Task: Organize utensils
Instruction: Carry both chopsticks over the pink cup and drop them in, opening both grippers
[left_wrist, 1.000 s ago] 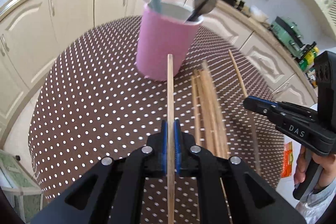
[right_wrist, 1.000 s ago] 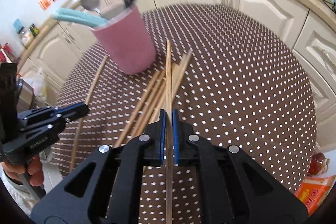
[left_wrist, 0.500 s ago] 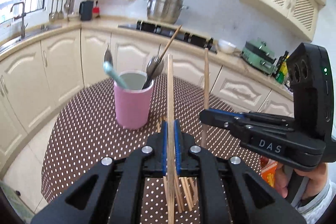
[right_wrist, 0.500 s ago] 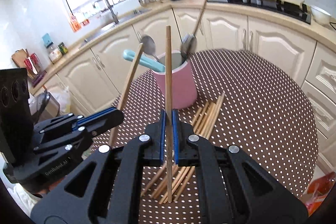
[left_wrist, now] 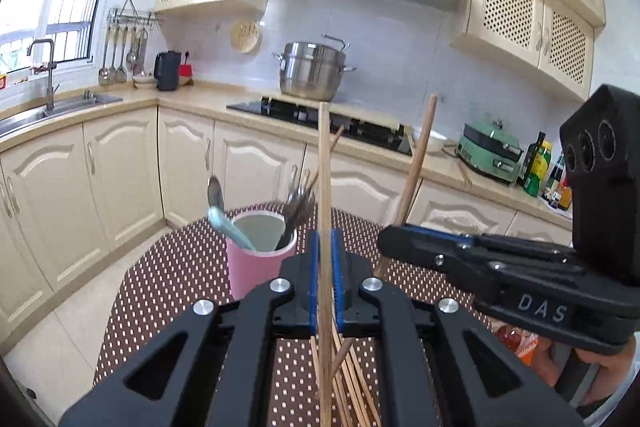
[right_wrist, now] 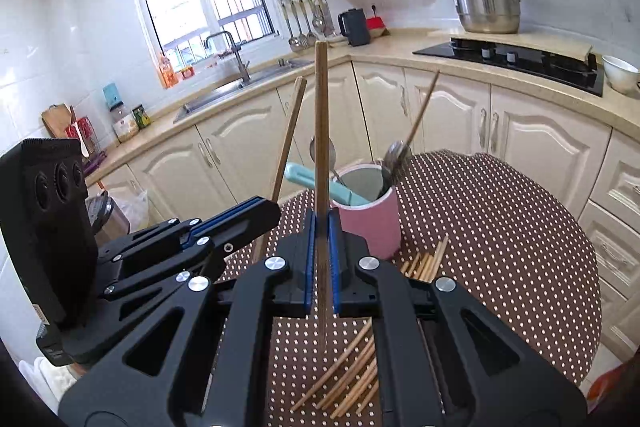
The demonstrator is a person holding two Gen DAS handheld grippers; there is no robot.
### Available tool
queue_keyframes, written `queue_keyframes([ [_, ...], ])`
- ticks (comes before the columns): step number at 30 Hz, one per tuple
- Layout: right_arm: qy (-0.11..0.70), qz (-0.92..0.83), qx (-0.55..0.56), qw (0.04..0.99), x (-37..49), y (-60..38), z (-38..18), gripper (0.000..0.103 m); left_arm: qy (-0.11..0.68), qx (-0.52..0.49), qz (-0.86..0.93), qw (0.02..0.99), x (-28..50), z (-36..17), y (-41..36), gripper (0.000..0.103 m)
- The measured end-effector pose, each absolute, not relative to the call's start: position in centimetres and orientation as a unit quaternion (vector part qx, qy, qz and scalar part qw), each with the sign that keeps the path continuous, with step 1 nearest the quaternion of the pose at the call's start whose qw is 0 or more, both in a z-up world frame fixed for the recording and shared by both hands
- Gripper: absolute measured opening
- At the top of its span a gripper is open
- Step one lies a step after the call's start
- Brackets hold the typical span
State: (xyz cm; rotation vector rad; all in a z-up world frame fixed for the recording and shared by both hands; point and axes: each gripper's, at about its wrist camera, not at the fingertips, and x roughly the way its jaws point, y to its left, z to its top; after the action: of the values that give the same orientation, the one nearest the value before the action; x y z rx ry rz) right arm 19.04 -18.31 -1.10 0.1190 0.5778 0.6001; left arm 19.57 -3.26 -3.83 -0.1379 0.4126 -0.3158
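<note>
At lower centre, the left gripper (left_wrist: 324, 287) clamps one chopstick (left_wrist: 325, 187) upright; the right gripper (right_wrist: 321, 259) pinches another chopstick (right_wrist: 321, 147). Loose chopsticks (right_wrist: 352, 379) remain on the dotted table (right_wrist: 500, 247). Beyond, at mid-frame, the pink cup (right_wrist: 372, 223) already holds spoons.

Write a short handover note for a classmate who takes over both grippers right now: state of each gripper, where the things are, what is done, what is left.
Left gripper: shut on one chopstick, held upright above the table.
Right gripper: shut on another chopstick, also upright.
Pink cup: stands on the table just ahead, already holding spoons, a teal-handled utensil and one chopstick.
Done: both chopsticks are off the table.
Left: drop both into the cup, then collect the loose chopsticks lying beside it.
</note>
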Motion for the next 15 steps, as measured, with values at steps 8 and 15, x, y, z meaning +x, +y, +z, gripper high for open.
queue_keyframes([
  [8,0.244,0.28,0.057,0.927,20.7,-18.8,1.1,0.007,0.163,-0.094,-0.155,0.97,21.5,-2.0,-1.8,0.006],
  [15,0.196,0.256,0.05,0.945,21.8,-19.0,3.2,0.007,0.121,-0.119,-0.156,0.973,23.3,-0.6,-1.1,0.006],
])
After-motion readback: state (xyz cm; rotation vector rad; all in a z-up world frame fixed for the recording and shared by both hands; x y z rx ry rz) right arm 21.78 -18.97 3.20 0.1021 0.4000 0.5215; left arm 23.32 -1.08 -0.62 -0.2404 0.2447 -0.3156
